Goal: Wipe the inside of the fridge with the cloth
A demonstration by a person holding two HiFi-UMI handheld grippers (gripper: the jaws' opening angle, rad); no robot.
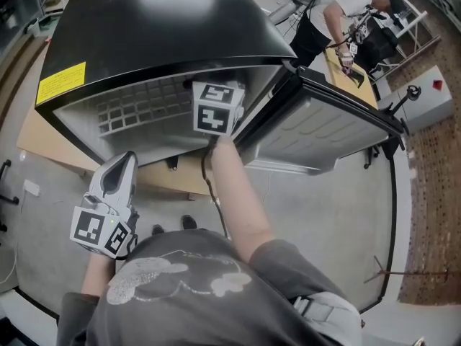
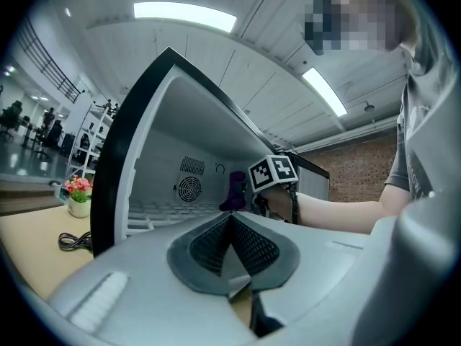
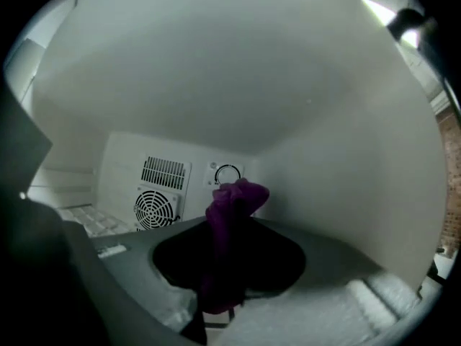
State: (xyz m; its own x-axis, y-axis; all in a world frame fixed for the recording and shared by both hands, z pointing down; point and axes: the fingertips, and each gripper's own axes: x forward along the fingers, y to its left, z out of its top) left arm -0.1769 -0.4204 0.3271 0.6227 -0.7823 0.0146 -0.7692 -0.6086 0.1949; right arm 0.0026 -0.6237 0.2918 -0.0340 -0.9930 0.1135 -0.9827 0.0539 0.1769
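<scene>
Clamping the cloth (image 3: pixel 238 193), the right claw (image 3: pixel 229 229) faced the back wall (image 3: pixel 122 166) of the fridge (image 1: pixel 144 27); the empty left claw (image 2: pixel 230 222) hung clenched outside.

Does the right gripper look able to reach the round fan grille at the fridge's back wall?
Probably yes: right gripper, shut on purple cloth, is inside the fridge; nothing blocks the fan grille.

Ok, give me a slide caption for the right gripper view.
Right gripper, shut on a purple cloth, reaches inside the fridge toward the rear fan grille.
</scene>
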